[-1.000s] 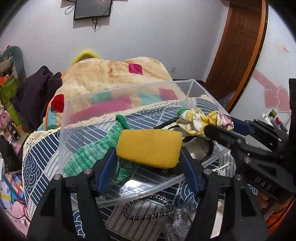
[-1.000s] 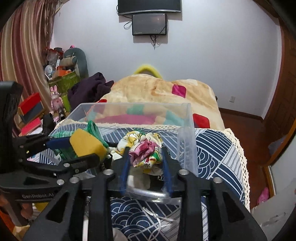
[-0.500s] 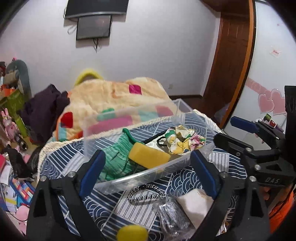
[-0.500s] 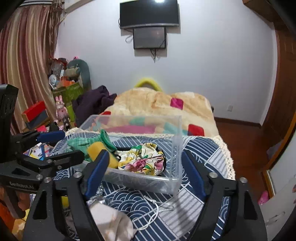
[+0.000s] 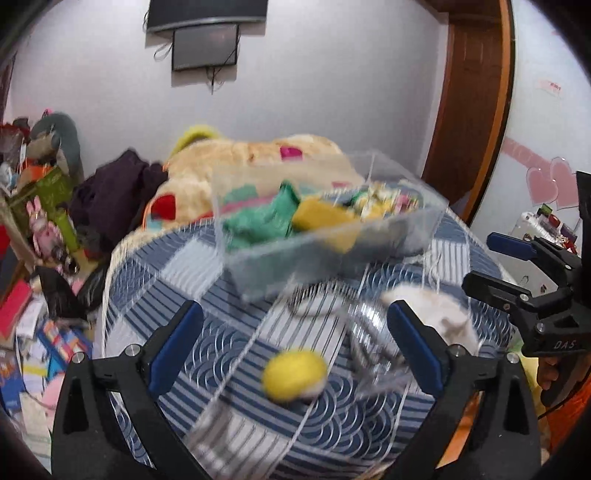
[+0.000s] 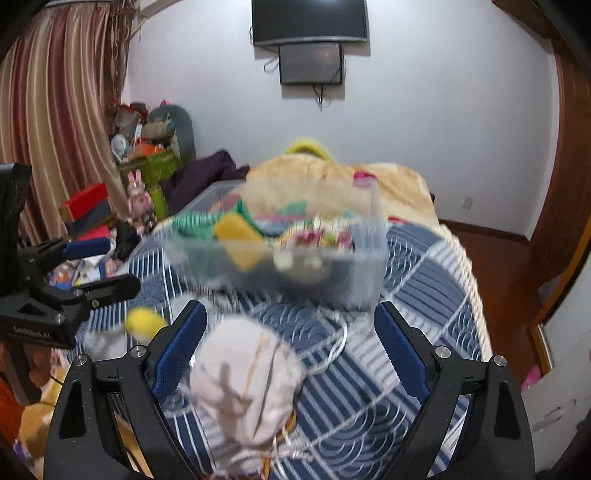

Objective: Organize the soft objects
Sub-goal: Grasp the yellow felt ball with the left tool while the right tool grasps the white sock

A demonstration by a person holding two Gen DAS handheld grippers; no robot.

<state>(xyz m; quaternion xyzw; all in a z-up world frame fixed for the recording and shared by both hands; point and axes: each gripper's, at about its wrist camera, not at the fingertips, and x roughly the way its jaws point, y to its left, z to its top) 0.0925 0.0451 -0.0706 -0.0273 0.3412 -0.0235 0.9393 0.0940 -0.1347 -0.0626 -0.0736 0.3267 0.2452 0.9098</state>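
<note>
Clear plastic forms the bin point(image 5: 388, 236) that stands on the blue-and-white patterned cloth point(image 5: 236, 354) covering the table; both views are motion-blurred. Inside the bin lie a green knitted item point(image 5: 258, 221) at its left end, a yellow sponge point(image 5: 325, 218) near the middle and a floral fabric piece point(image 6: 317, 236) toward the right end.

Left gripper point(image 5: 295, 347): jaws spread wide, holding nothing. It is positioned above the cloth on the near side of the bin. A yellow ball point(image 5: 293, 373) lies on the cloth between its fingers, touching neither blue pad. A tangle of thin cord or wire point(image 5: 369, 347) lies just right of the ball; its detail cannot be resolved.

Right gripper point(image 6: 291, 347): jaws spread wide, holding nothing. A white cloth bundle point(image 6: 247, 387) lies on the table between its fingers, nearer the left pad point(image 6: 177, 347); contact with that pad cannot be determined. In the left wrist view, the same bundle point(image 5: 439, 314) lies just right of the left gripper's right finger.

Each gripper appears at the edge of the other's view: the right gripper point(image 5: 517, 273) and the left gripper point(image 6: 88, 266) both show separated fingers.

Behind the table is a bed with a beige blanket point(image 6: 332, 173). A dark screen point(image 6: 310, 22) is mounted on the white wall.
</note>
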